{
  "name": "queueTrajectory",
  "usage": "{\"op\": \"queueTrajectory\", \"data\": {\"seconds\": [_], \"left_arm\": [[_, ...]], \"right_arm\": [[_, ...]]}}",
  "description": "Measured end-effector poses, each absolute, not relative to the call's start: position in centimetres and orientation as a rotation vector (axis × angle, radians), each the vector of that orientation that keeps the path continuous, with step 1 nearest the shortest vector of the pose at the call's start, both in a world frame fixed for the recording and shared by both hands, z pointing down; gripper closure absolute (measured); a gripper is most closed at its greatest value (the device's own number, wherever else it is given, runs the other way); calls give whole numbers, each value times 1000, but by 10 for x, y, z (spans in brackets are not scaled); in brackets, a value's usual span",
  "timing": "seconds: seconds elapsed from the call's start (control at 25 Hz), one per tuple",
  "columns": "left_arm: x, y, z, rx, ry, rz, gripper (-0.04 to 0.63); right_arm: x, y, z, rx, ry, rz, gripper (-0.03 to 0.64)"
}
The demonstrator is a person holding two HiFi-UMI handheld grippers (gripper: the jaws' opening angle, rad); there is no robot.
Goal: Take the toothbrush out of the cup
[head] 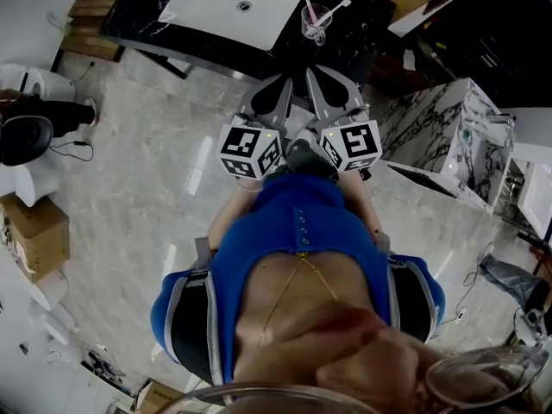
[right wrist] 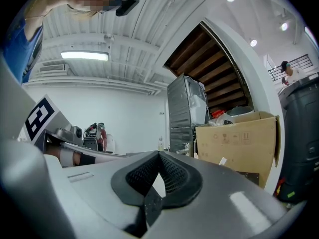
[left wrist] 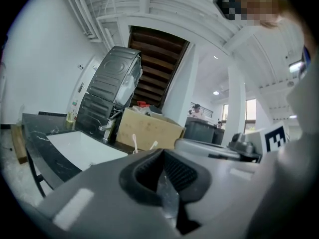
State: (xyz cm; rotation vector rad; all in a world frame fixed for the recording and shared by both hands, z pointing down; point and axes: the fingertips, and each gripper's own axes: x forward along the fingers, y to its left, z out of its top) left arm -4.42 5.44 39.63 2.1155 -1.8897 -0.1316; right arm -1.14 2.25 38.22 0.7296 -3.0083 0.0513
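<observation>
A clear cup point(head: 314, 22) stands on the black counter point(head: 142, 20) beside the white sink point(head: 216, 3). In it stand a pink toothbrush point(head: 307, 5) and a white toothbrush point(head: 335, 10). I hold both grippers close to my chest, pointing toward the counter and short of the cup. The left gripper point(head: 285, 83) and right gripper point(head: 312, 76) are side by side, both shut with nothing between the jaws. In the left gripper view the left gripper point(left wrist: 162, 151) points over the sink point(left wrist: 82, 151), and two brush heads point(left wrist: 133, 142) peek above it. The right gripper point(right wrist: 159, 155) is aimed higher, at the room.
A marble-faced block point(head: 448, 132) stands right of me, and a cardboard box point(head: 34, 235) lies on the floor at left. Behind the counter are a large cardboard box point(left wrist: 149, 129) and a grey tilted machine point(left wrist: 112, 91).
</observation>
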Motion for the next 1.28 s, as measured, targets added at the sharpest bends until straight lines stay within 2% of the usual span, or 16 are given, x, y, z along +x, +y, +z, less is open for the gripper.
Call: {"op": "queueTrajectory", "data": {"seconds": [0.84, 1.28], "left_arm": [[-21, -66, 391, 2140, -1875, -68, 591], [-14, -112, 392, 2299, -1672, -39, 591]], "right_arm": [[17, -85, 385, 758, -3001, 85, 615], [20, -123, 387, 1016, -2921, 93, 615]]}}
